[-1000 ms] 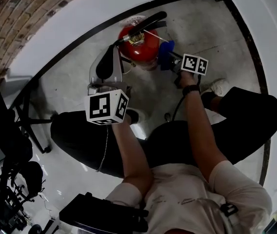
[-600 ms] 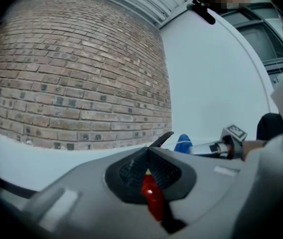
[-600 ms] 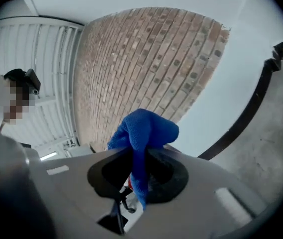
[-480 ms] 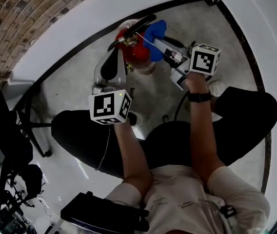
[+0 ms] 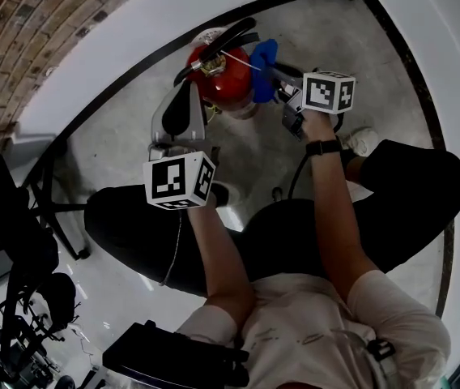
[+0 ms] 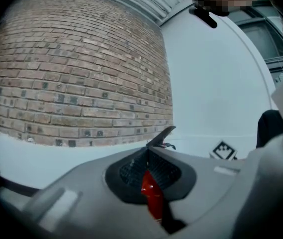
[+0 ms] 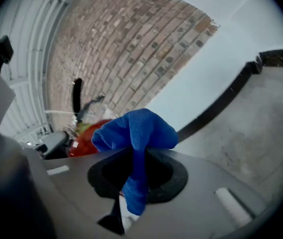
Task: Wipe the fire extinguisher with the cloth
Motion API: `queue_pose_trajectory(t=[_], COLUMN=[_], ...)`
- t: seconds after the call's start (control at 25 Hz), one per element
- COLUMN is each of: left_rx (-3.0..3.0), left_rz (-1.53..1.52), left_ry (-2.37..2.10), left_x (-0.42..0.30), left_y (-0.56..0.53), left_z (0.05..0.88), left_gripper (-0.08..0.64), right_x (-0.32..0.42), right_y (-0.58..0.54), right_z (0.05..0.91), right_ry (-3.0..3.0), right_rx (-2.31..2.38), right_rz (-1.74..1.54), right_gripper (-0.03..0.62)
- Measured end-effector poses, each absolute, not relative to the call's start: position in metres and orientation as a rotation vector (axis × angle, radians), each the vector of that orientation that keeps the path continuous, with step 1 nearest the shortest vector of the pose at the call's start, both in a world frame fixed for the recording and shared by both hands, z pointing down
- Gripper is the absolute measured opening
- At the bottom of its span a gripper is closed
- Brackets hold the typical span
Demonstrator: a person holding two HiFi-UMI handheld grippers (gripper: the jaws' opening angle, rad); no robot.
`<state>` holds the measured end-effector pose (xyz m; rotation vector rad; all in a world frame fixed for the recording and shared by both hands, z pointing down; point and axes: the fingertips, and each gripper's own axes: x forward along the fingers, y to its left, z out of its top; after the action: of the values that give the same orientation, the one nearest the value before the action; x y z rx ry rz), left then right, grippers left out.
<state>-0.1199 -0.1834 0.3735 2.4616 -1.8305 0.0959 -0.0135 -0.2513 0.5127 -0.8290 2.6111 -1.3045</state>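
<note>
R gripper [image 5: 278, 78] clenched on cloth [image 7: 135, 133]; wad bunched past its tips, looks to touch ext [image 5: 218, 83] just ahead. L gripper [image 5: 188, 96] jaws together, gripping nothing, tips beside ext. Risk: hard rub tips the unheld ext, or cloth snags lever [image 5: 230, 37] and pulls free.

A brick wall [image 5: 44, 31] fills 10 o'clock, above a white wall band [image 5: 125, 35] and a black skirting [image 5: 141, 58]. Grey concrete floor [image 5: 335, 63] spreads toward 1 o'clock. A black office chair [image 5: 15, 233] stands at 8 o'clock.
</note>
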Motion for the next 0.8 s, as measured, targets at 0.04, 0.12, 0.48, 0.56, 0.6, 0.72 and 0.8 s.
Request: queue_pose_trajectory(t=[0.04,0.12,0.48,0.56,0.6,0.72,0.8], left_rx=[2.461,2.459,2.414,2.404,2.4,2.395,2.409], left_rz=[0.098,0.1,0.119,0.12,0.122,0.12,0.112], left_ry=[-1.829,-1.828,-1.856,-1.869,-1.876,-1.893,-1.89], left_x=[-0.12,-0.121,-0.136,-0.143,-0.145,-0.15,-0.148], left_y=[-0.184,-0.186,-0.187,-0.185,-0.184,-0.183,-0.184], left_z=[0.375,0.378,0.388,0.386,0.385,0.383,0.38], left_gripper=[0.002,0.002,0.002,0.002,0.002,0.002,0.002], right_x=[-0.015,-0.015,-0.008,-0.008,-0.008,-0.01,-0.009], right_y=[-0.252,-0.254,-0.209,-0.182,-0.17,-0.163,-0.168], right_z=[0.54,0.592,0.798,0.835,0.848,0.859,0.853], right_ry=[2.577,2.444,2.333,2.532,2.679,2.946,2.85], right_rx=[-0.866,-0.958,-1.4,-1.423,-1.442,-1.497,-1.498], right_rz=[-1.377,-1.518,-2.045,-2.137,-2.115,-1.961,-2.013], right_gripper=[0.063,0.063,0.063,0.064,0.065,0.064,0.065])
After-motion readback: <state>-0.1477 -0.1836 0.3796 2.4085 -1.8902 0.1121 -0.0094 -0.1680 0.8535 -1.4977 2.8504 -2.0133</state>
